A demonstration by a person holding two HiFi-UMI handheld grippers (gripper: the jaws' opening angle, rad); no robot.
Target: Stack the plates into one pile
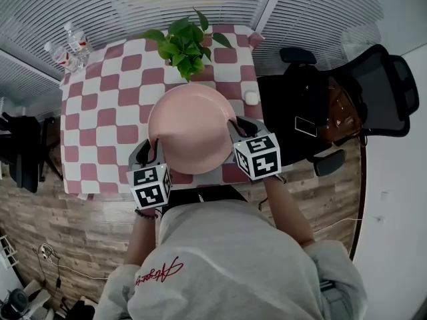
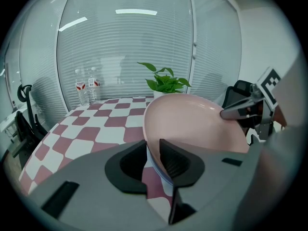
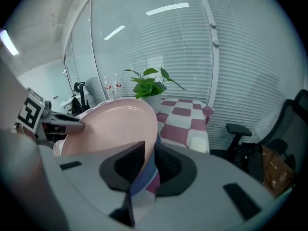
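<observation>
A large pink plate [image 1: 192,129] is held over the near half of the checkered table [image 1: 100,125], one gripper on each side. My left gripper [image 1: 155,153] is shut on the plate's left rim and my right gripper [image 1: 239,133] on its right rim. In the left gripper view the jaws [image 2: 153,160] pinch the pink plate [image 2: 192,124] together with a pale blue-rimmed plate [image 2: 159,171] under it. The right gripper view shows the same: its jaws [image 3: 150,160] clamp the pink plate [image 3: 110,126] and the blue-rimmed plate [image 3: 144,179] beneath.
A potted green plant [image 1: 183,45] stands at the table's far middle, just beyond the plate. Two water bottles [image 1: 70,49] stand at the far left corner. A small white object [image 1: 251,97] lies near the right edge. A black office chair [image 1: 347,105] stands to the right.
</observation>
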